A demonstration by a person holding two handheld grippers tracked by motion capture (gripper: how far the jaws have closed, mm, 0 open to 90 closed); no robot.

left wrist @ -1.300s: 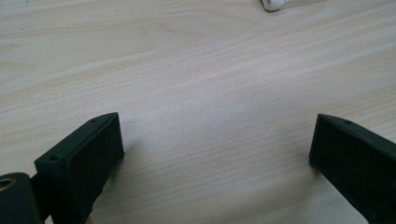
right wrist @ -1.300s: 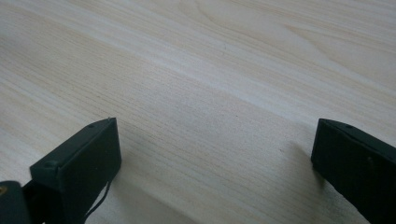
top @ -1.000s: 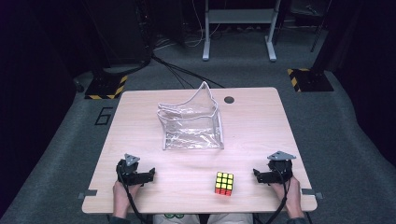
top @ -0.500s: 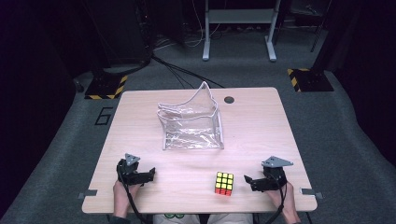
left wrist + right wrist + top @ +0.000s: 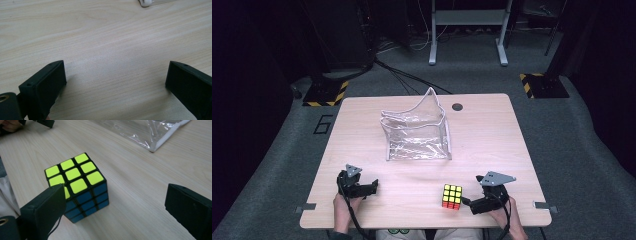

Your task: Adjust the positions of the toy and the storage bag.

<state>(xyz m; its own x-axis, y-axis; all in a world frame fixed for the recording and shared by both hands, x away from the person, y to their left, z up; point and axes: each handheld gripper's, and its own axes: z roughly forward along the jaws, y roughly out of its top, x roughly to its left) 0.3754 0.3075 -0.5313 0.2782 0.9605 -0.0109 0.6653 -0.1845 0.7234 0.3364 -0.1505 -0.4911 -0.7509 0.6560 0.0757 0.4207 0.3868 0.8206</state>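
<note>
- Writing: we read one mark, a large dark "6" on the grey floor by the table's left edge. We see no brand or label on the cube or the bag.
- Rubik's cube: sits on the wooden table near the front edge, right of centre. Yellow face up, blue faces toward the right gripper view, red and orange showing in the high view.
- Right gripper: jaws spread wide, holding nothing. It lies low on the table just right of the cube, pointed at it. In the right gripper view the cube stands close before the left-hand jaw, not squarely between the two; we cannot tell whether that jaw touches it.
- Left gripper: jaws released and wide apart, bare wood between them, nothing held. It rests near the front left of the table, well apart from the cube.
- Clear plastic zip bag: mid-table, mouth propped open, well behind the cube.
</note>
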